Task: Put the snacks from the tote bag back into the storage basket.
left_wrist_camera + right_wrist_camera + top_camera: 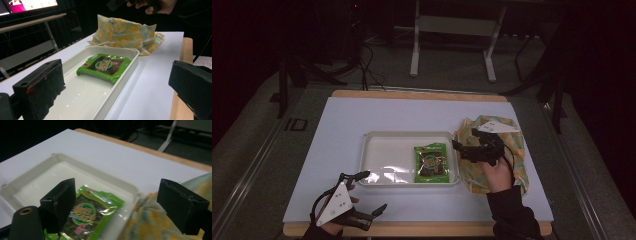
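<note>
Tray: I read a white rectangular tray [377, 150] at the middle of the worktop [342, 120], its long axis running left to right in the high view.
Tray contents: one green snack packet [431, 163] lies flat in the right end of the tray; the left part of the tray floor is bare.
Packet axis: the long axis of the packet runs from my near side to the far side, across the long axis of the tray; its printed face is up.
Bag: a yellow-patterned bag [512, 150] lies crumpled on the worktop, touching the right end of the tray.
Left claw [369, 192]: I hold it near the front edge of the worktop, just outside the near-left corner of the tray; its jaws stand wide apart with nothing between them. The packet lies well ahead of it.
Right claw [464, 141]: I hold it above the bag at the right end of the tray; its jaws stand wide apart and grip nothing. In the right gripper view the packet lies below and behind the left jaw, the bag below the right jaw.
</note>
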Tool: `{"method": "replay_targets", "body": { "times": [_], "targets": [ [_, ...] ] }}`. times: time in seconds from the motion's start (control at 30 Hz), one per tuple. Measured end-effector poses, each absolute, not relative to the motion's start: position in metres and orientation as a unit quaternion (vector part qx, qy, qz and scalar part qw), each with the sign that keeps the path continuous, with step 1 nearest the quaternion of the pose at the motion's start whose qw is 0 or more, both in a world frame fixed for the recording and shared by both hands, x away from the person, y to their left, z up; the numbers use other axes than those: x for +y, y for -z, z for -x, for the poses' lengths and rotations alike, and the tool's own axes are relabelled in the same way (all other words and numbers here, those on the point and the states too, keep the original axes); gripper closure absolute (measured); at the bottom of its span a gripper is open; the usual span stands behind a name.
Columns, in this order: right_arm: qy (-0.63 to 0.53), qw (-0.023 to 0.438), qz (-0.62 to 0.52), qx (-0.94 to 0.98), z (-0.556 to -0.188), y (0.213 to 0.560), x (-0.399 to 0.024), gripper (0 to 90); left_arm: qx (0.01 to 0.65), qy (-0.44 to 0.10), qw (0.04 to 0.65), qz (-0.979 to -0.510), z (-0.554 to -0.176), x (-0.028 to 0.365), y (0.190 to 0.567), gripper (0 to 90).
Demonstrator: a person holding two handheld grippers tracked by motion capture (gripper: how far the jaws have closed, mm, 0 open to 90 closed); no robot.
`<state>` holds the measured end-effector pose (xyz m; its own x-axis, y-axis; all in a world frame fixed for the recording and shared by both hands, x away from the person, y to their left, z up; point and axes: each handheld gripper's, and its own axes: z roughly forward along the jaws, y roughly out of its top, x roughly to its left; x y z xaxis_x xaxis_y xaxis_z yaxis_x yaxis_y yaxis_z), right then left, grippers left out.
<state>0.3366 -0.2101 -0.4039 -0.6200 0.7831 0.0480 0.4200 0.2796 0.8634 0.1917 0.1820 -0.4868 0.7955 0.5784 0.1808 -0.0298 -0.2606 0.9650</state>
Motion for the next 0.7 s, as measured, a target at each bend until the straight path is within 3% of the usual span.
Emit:
{"method": "replay_targets", "body": {
  "times": [0.7],
  "targets": [
    [-0.463, 0.234, -0.397, 0.757, -0.314, 0.407, -0.281, 15.5, 0.183, -0.261, 0.577, -0.752, -0.193, 0.181, 0.487, 0.5]
  ]
}}
